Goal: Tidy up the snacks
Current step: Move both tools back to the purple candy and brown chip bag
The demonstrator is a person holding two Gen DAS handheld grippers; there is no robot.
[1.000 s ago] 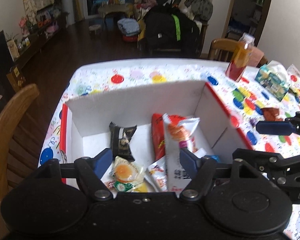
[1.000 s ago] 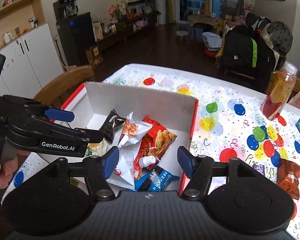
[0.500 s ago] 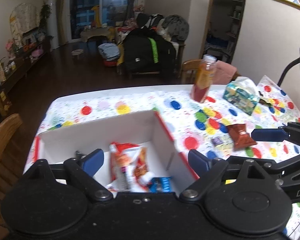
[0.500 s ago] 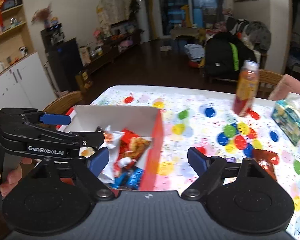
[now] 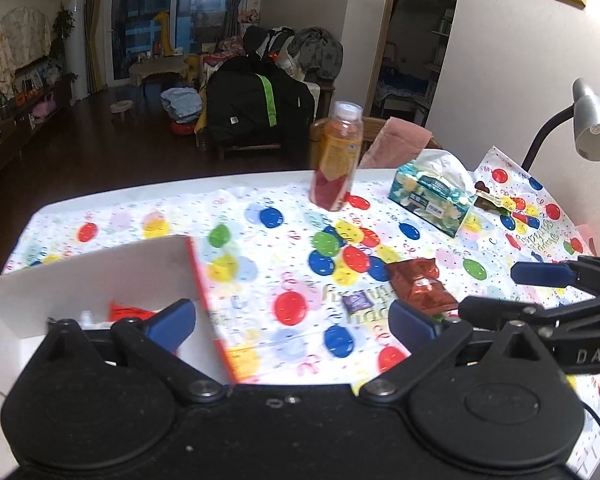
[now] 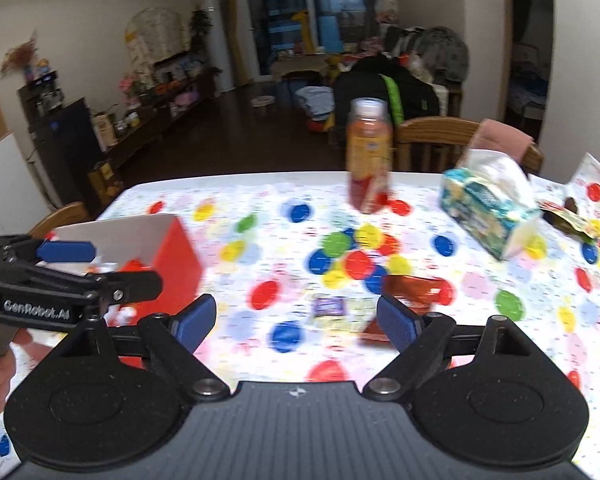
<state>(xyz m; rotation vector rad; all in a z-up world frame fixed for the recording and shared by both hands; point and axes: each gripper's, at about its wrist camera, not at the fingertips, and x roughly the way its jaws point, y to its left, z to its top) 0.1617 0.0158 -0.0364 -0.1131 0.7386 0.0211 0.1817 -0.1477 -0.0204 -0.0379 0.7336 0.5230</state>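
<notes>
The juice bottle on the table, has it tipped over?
No, the juice bottle stands upright on the balloon-print tablecloth, cap at the top, beside the tissue pack.

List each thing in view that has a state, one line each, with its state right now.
Left tool: open, holding nothing.
Right tool: open, holding nothing.
Box: open on top, snacks inside.
Red packet: flat on the table, outside the box, sealed as far as shows.
Purple packet: flat on the table beside the red packet.
Bottle: upright, capped, partly full.
Tissue pack: open, tissue sticking out.
Lamp: cannot tell if lit.
</notes>
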